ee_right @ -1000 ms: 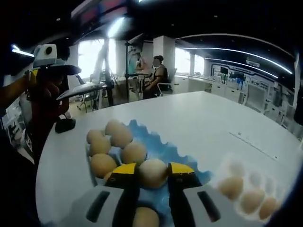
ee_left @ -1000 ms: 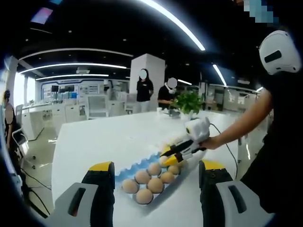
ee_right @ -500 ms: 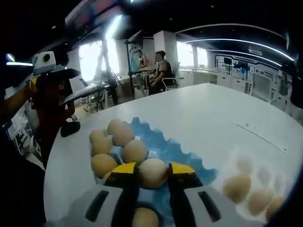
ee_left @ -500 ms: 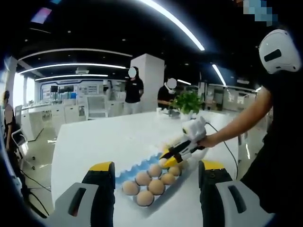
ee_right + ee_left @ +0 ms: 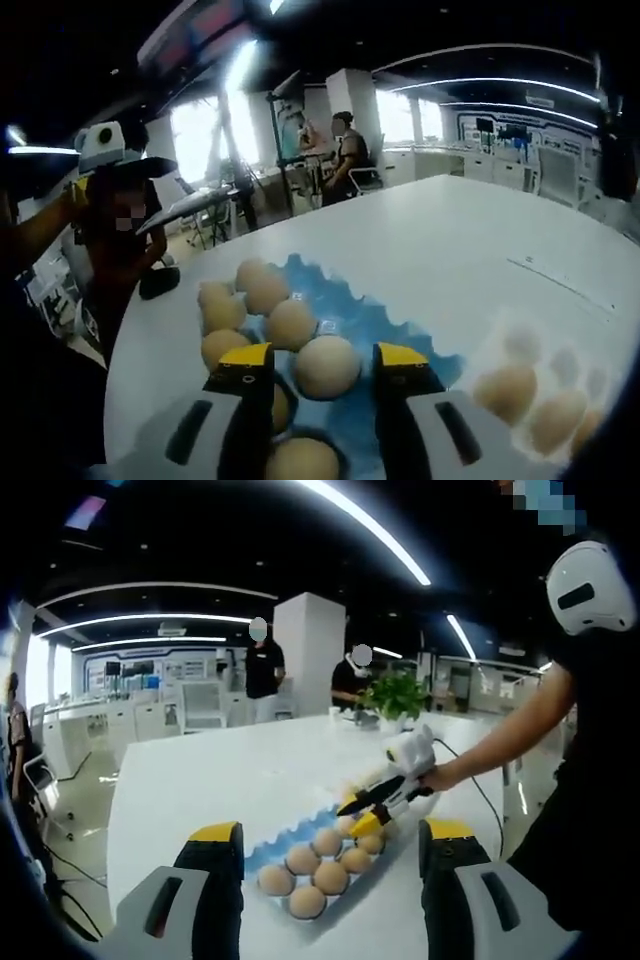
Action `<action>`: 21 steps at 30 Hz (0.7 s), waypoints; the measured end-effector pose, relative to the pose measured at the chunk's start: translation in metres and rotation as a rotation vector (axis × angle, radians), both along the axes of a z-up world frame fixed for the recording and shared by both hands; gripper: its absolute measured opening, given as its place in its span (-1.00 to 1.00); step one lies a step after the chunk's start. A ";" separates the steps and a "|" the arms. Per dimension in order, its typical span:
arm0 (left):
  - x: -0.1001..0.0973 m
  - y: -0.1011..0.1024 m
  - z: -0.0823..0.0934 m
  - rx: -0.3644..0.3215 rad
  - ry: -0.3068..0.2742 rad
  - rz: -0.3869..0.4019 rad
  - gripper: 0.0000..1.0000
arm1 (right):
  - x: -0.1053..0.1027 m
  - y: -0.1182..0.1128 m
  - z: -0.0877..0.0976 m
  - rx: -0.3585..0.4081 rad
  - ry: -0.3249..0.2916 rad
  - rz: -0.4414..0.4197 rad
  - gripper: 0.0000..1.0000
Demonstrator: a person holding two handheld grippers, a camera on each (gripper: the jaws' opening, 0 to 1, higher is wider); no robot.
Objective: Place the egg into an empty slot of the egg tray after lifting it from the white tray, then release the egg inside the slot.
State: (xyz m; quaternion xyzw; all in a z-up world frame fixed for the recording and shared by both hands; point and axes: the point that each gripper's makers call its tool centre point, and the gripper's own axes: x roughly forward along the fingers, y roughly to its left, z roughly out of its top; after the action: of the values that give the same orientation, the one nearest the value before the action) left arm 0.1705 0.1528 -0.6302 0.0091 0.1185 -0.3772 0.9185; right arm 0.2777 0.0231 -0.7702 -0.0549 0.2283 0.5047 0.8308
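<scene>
My right gripper (image 5: 322,356) is open, its yellow-tipped jaws standing either side of a pale egg (image 5: 326,367) that rests in a slot of the blue egg tray (image 5: 352,308). Several more eggs fill the slots to its left. In the left gripper view the right gripper (image 5: 350,817) hangs over the far end of the blue egg tray (image 5: 262,846), jaws parted. My left gripper (image 5: 331,831) is held wide open above the table, nearer than the tray, with nothing between its jaws. The white tray (image 5: 520,350) lies to the right with several eggs in it.
The white table (image 5: 220,770) stretches far behind the tray. A potted plant (image 5: 398,695) stands at its far end and a cable (image 5: 483,785) trails past the person's arm. People stand and sit in the office behind. The left gripper (image 5: 148,167) is at the upper left.
My right gripper has opened and let go of the egg, which now sits in the blue tray's slot. The left gripper has stayed open and nearly still.
</scene>
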 end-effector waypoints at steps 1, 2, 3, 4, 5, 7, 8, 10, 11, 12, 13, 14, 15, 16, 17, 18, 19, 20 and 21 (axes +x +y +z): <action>0.000 0.000 0.000 0.000 0.001 -0.001 0.43 | 0.000 0.001 0.002 -0.007 -0.044 0.016 -0.19; 0.000 -0.001 -0.002 0.005 0.003 -0.004 0.43 | -0.002 0.002 0.002 0.001 -0.022 0.015 -0.23; -0.001 -0.001 -0.003 0.010 0.004 -0.007 0.43 | -0.003 0.002 0.002 -0.002 -0.020 0.016 -0.26; -0.001 -0.002 -0.003 0.011 0.005 -0.009 0.43 | -0.004 0.003 0.005 0.010 -0.042 0.021 -0.26; -0.001 -0.002 -0.003 0.011 0.006 -0.009 0.43 | -0.004 0.003 0.006 0.011 -0.045 0.020 -0.24; -0.001 -0.002 -0.003 0.010 0.007 -0.006 0.43 | -0.002 0.003 0.013 0.029 -0.081 0.008 -0.25; -0.001 -0.002 -0.003 0.008 0.005 -0.005 0.43 | -0.002 0.004 0.017 0.050 -0.095 0.009 -0.24; -0.002 -0.003 -0.002 0.008 0.005 -0.005 0.43 | -0.004 0.002 0.016 0.045 -0.071 0.005 -0.25; -0.002 -0.003 -0.002 0.007 0.005 -0.005 0.43 | -0.004 0.002 0.017 0.045 -0.073 0.005 -0.24; -0.002 -0.003 -0.002 0.007 0.005 -0.006 0.43 | -0.004 0.002 0.017 0.047 -0.075 0.006 -0.22; -0.002 -0.003 -0.002 0.007 0.005 -0.006 0.43 | -0.004 0.002 0.017 0.048 -0.077 0.007 -0.23; -0.002 -0.003 -0.002 0.007 0.004 -0.006 0.43 | -0.004 0.000 0.019 0.051 -0.076 0.001 -0.23; -0.002 -0.004 -0.002 0.008 0.004 -0.007 0.43 | -0.004 -0.003 0.020 0.055 -0.076 -0.006 -0.23; -0.003 -0.005 -0.002 0.006 0.004 -0.009 0.43 | -0.004 -0.005 0.021 0.060 -0.077 -0.010 -0.23; -0.004 -0.006 -0.003 0.008 0.005 -0.011 0.43 | -0.004 -0.007 0.022 0.062 -0.078 -0.013 -0.23; -0.004 -0.006 -0.003 0.009 0.005 -0.013 0.43 | -0.003 -0.010 0.024 0.060 -0.084 -0.021 -0.24; -0.004 -0.006 -0.003 0.009 0.006 -0.012 0.43 | -0.003 -0.013 0.026 0.063 -0.092 -0.027 -0.23; -0.005 -0.006 -0.003 0.008 0.005 -0.012 0.43 | -0.002 -0.016 0.026 0.068 -0.090 -0.031 -0.23; -0.005 -0.006 -0.003 0.005 0.005 -0.011 0.43 | -0.002 -0.019 0.027 0.068 -0.086 -0.040 -0.24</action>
State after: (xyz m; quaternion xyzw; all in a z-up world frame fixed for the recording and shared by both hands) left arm 0.1660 0.1470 -0.6333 0.0111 0.1218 -0.3819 0.9161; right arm 0.2758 0.0037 -0.7434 -0.0435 0.1762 0.4927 0.8511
